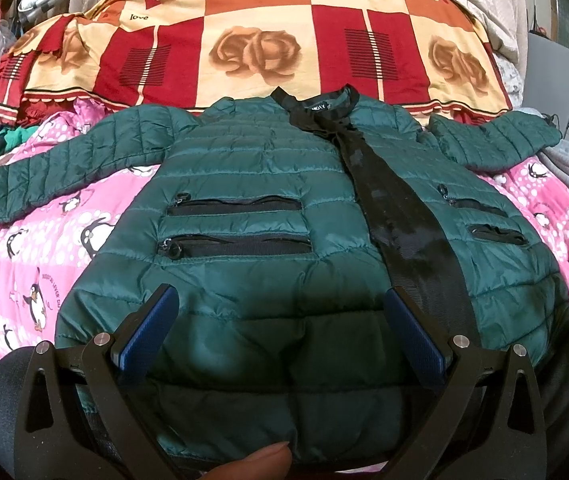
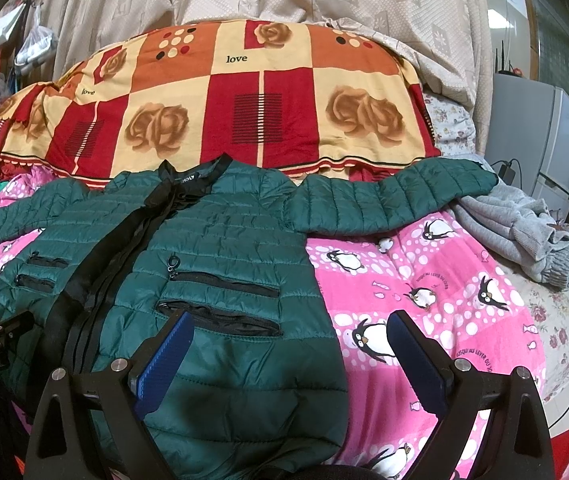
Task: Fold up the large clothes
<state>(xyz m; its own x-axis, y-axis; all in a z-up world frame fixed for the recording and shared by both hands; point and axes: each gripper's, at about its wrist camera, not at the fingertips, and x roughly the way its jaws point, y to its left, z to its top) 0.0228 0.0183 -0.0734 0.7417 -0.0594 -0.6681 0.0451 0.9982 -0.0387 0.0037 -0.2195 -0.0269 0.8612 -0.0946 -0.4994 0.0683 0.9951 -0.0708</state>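
None of the folds: by my judgement the work had not begun; the green quilted jacket (image 1: 260, 184) lay front up and spread flat, both sleeves out to the sides.
Where the jacket was: on the pink penguin bedspread (image 2: 424, 280), its collar toward the red and orange rose blanket (image 1: 260, 48) heaped at the far side of the bed.
Front closure: the black zip band (image 1: 400, 216) ran from collar to hem, so the jacket looked closed, though I could not tell whether the zip was fully done up.
Left sleeve: stretched out flat over the pink bedspread (image 1: 44, 168).
Right sleeve: stretched out too, its cuff end (image 2: 480, 178) lying up against a grey knitted garment (image 2: 524, 236).
My left claw (image 1: 282, 320): spread wide and empty, poised over the lower front of the jacket near the hem.
My right claw (image 2: 290, 344): also wide and empty, one finger over the jacket's side edge, the other over bare bedspread.
Left to do: I judged the whole fold remained, sleeves in across the body, then the body doubled over.
Hidden: the hem nearest me was cut off behind my own claw frames in both views.
Hard to make out: whether either claw touched the cloth or only hovered; I could not tell.
Fingertip: a person's fingertip (image 1: 252, 466) showed at the bottom edge of the left view, the rest of the hand out of sight.
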